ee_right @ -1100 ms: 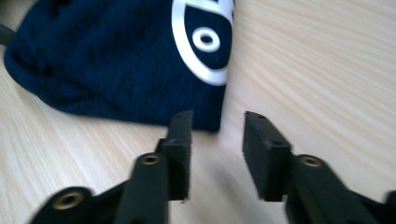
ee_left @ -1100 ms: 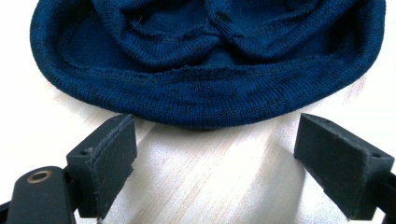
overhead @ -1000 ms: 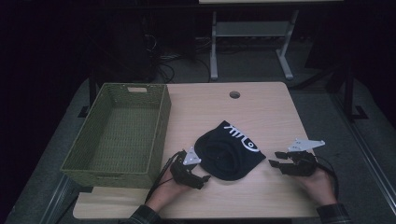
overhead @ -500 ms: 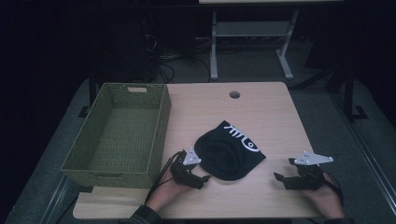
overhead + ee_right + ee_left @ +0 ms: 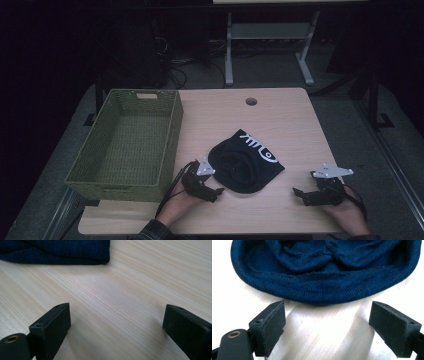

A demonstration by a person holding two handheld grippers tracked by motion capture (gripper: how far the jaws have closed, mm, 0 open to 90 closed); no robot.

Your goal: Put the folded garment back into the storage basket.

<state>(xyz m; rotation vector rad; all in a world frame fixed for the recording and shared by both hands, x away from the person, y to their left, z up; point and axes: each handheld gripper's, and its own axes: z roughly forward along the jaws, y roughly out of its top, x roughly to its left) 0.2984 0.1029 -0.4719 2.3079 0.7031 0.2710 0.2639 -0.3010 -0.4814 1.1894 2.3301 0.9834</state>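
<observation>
Basket left of beanie on table.

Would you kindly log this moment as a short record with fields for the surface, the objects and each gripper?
surface: light wooden table with a round hole near its far edge
garment: dark blue knit beanie with white lettering, lying flat mid-table
container: green woven basket, empty, at the table's left edge
left gripper: open, just short of the beanie's brim
right gripper: open, over bare wood, apart from the beanie
</observation>
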